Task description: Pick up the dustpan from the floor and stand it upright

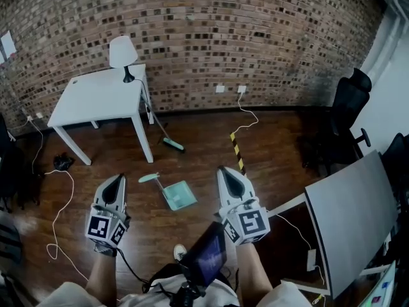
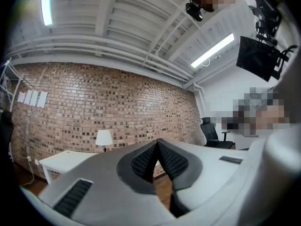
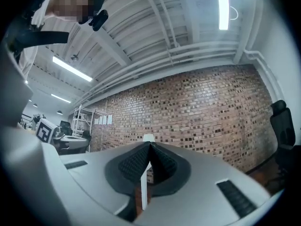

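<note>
A teal dustpan (image 1: pixel 173 192) lies flat on the wooden floor in the head view, its short handle pointing up-left. My left gripper (image 1: pixel 118 179) is held to its left, and my right gripper (image 1: pixel 222 170) to its right, both well above the floor and apart from it. Both point forward toward the brick wall. In the left gripper view the jaws (image 2: pixel 156 142) meet at their tips with nothing between them. In the right gripper view the jaws (image 3: pixel 149 145) are likewise shut and empty. The dustpan shows in neither gripper view.
A white table (image 1: pixel 100 98) with a lamp (image 1: pixel 123 56) stands at the back left, a broom (image 1: pixel 165 136) leaning by its leg. A black office chair (image 1: pixel 345 117) and a grey desk (image 1: pixel 353 213) stand at the right. Cables (image 1: pixel 59 210) trail on the floor.
</note>
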Demonstrator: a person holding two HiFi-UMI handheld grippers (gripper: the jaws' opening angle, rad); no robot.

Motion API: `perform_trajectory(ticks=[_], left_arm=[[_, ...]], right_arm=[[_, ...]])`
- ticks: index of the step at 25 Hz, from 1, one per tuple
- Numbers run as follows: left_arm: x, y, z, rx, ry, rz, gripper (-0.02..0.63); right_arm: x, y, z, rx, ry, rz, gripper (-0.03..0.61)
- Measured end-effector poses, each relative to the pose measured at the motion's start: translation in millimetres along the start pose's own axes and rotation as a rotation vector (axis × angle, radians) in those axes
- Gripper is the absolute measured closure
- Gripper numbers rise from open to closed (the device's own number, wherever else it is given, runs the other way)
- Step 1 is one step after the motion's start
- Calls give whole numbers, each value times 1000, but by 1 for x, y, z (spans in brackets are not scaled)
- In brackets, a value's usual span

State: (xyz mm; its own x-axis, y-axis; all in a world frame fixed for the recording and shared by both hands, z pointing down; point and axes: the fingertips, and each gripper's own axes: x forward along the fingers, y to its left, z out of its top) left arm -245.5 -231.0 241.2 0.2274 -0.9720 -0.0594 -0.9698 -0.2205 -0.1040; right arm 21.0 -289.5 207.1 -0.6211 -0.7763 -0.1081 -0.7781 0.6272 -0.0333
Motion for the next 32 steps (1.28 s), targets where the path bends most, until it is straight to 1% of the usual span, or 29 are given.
perform_trajectory(ticks=[2,4,6,8,10,12,14,16,18,20,25,29,32], left_arm=[[-13,-11,-4,11,1,4,626],[-24,-25,-2,32,-12,2,623],[-43,-46,2,43,-31,0,623],[-70,-73,7,46,-42,2,623],[-101,-106,12,53,-45,3,623],[-144,-150,18,69,-43,-4,623],[-195,-198,28,87,-44,-12,621],[-240,-241,40,89,-49,-15,621],[-276,-281,50,95,-41,-30,621],[-305,-308,57,101,-31,-46,621],[-356,-335,80,101,-40,-57,621],[-370,-335,106,115,-45,-60,621],[-379,-333,111,125,-52,-66,621]], right_arm=[[-18,5,-2,-25,-6,6,598],[-36,4,5,-36,-50,-1,598],[-61,7,7,-31,-72,-2,598],[-97,17,6,-24,-65,12,598],[-143,28,7,-5,-42,28,598],[-203,41,12,10,-40,37,598],[-269,56,19,8,-31,57,598],[-330,70,30,-11,-14,83,598],[-379,78,38,-15,2,94,598],[-418,83,43,9,13,93,598],[-479,103,51,17,23,93,598],[-491,116,62,53,18,94,598],[-493,126,63,56,-17,93,598]])
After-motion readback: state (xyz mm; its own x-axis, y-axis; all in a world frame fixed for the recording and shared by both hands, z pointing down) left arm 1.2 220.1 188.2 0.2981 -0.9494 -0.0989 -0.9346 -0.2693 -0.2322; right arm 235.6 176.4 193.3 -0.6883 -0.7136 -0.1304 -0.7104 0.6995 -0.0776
